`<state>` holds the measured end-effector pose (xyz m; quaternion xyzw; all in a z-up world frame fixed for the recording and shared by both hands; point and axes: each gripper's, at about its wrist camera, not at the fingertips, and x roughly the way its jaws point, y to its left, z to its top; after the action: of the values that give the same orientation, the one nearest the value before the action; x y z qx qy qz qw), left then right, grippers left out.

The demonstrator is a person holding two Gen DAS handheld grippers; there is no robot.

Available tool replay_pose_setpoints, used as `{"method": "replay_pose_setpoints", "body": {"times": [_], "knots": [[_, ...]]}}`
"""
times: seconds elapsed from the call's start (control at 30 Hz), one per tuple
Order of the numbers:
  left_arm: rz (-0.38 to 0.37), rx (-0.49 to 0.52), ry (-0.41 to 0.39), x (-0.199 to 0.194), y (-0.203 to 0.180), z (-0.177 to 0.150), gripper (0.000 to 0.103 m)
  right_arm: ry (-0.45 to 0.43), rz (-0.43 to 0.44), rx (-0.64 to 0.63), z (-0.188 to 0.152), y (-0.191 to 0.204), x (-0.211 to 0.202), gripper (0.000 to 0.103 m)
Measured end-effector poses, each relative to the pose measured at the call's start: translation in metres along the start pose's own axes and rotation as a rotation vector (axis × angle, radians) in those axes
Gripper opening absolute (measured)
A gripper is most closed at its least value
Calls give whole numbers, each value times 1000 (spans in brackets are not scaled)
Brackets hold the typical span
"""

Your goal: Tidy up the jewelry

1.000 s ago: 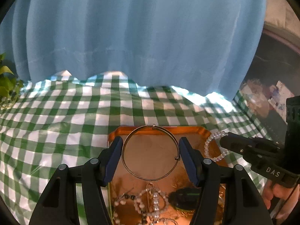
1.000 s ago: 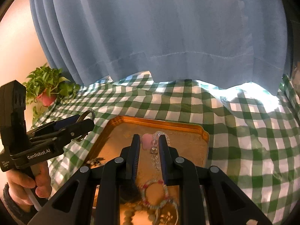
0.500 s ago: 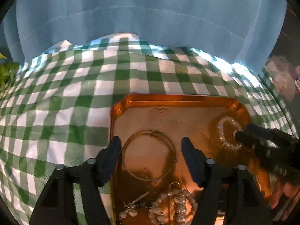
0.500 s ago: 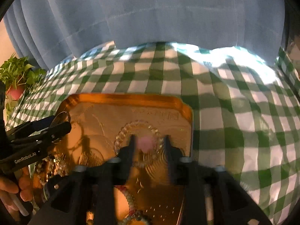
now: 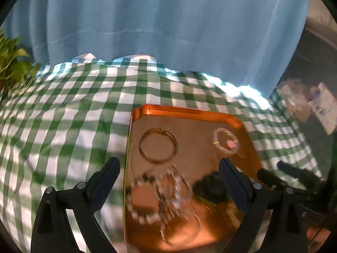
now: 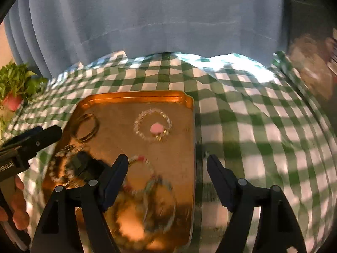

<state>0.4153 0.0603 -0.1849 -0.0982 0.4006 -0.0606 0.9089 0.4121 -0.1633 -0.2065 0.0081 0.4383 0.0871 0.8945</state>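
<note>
Blue curtain [image 5: 168,21] behind checked cloth [image 5: 63,109]; pink pot [image 6: 11,102] only in right view. On tray [image 6: 134,99]: bangle [image 5: 158,145], crystal bracelet [image 6: 152,127]. Left gripper [image 5: 169,175], right gripper [image 6: 167,172]: jaws opening wide, empty.

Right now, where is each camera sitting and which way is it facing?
Left wrist: rides the left tongs, looks down over the copper tray from its left edge; own open fingers and the right tongs show.
Right wrist: rides the right tongs, looks down over the tray's right edge; own fingers, the left tongs and a hand show.
Shared: tray, gold bangle, clear bead bracelet, checked cloth, blue curtain.
</note>
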Motion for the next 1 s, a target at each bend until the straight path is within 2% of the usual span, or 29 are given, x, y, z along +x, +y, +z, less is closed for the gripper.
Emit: {"method": "replay_pose_setpoints", "body": {"times": [0.13, 0.23, 0.3, 0.37, 0.53, 0.6, 0.63, 0.7, 0.83, 1.0], "knots": [[48, 32, -23, -58, -15, -11, 94, 28, 57, 42, -16, 8, -35, 73], [34, 73, -44, -110, -32, -19, 94, 27, 7, 64, -31, 20, -74, 73], [37, 51, -49, -144, -41, -26, 94, 49, -78, 92, -41, 25, -100, 73], [85, 19, -43, -178, -49, -34, 95, 66, -158, 99, -50, 30, -129, 73], [230, 17, -40, -265, -77, -56, 95, 18, -141, 61, -71, 39, -205, 74], [280, 45, 9, -296, -90, -70, 95, -5, -144, 48, -81, 44, -237, 83], [278, 65, 15, -308, -95, -75, 94, -16, -138, 45, -89, 47, -257, 86], [253, 97, -30, -341, -107, -92, 94, -29, -120, 41, -99, 51, -285, 92], [298, 62, -166, -409, -123, -127, 95, -71, -95, 41, -126, 64, -341, 100], [309, 52, -193, -456, -132, -157, 95, -114, -83, 36, -159, 79, -396, 102]]}}
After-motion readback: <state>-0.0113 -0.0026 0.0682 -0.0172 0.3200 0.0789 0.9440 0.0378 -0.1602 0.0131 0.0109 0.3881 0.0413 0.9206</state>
